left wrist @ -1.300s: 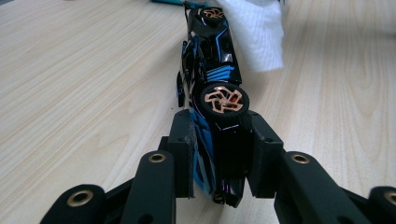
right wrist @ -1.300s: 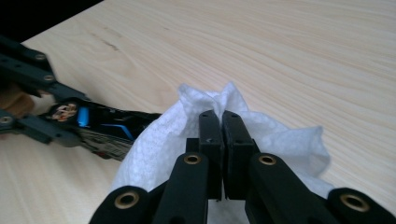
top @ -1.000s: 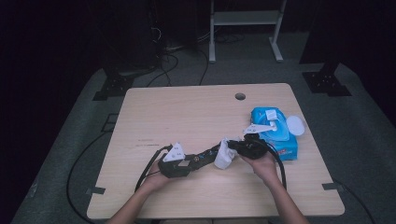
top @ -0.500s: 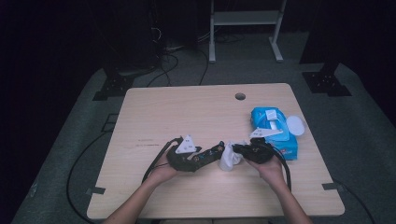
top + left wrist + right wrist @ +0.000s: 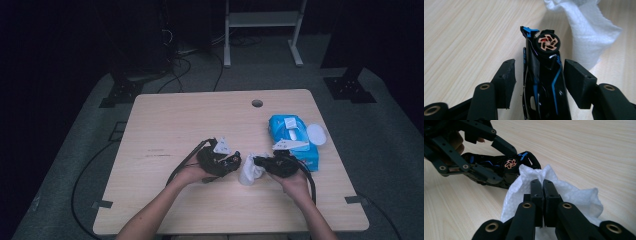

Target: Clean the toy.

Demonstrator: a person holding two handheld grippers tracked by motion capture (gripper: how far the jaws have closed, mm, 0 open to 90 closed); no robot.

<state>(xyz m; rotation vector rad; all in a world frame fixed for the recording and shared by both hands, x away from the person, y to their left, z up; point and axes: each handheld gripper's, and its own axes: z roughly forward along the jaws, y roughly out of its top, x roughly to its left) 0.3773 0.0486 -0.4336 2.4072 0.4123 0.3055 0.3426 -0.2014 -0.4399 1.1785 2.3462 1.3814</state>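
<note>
A black toy car with blue trim and an orange wheel lies between the jaws of my left gripper. The jaws have just been opening, and a gap shows on each side of the car. My right gripper is shut on a crumpled white wipe, which touches the car by its wheel. From above, the left gripper and right gripper face each other at the table's front middle, with the wipe hanging between them.
A blue pack of wipes with a white round lid beside it lies just behind my right hand. The wooden table has a cable hole near its far edge. A black cable trails from the left gripper.
My left hand has moved right and a little away, up to the wipe. Its jaws have spread apart around the car. The right hand has barely shifted and keeps the wipe.
</note>
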